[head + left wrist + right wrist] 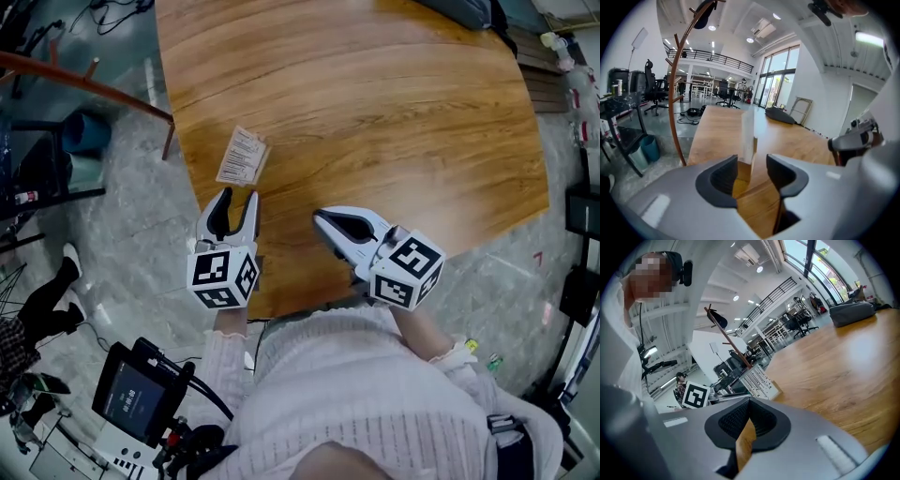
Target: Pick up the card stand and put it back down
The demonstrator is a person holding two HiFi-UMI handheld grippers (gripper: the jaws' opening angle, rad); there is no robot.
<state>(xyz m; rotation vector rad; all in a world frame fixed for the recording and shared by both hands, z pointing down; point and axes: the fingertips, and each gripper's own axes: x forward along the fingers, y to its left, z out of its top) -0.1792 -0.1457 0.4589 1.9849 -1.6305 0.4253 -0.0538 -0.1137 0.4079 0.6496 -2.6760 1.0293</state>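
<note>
Left tool (pixel 239 197) spread, letting the card stand (pixel 244 156) rest on the bench (pixel 394 112) at twelve o'clock; right tool (pixel 319 220) pressed together.

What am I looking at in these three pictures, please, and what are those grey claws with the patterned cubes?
No robot here: a person holds a two-jaw gripper in each hand; the patterned cubes are part of them. The head view comes from a camera on the person's head, looking down on a wooden table. The other two views come from cameras riding on each gripper, looking along its jaws. On the table stands a card stand with printed text. The left gripper points at it with jaws apart, the stand just ahead, not gripped. The right gripper is shut on nothing. So nothing is held.
</note>
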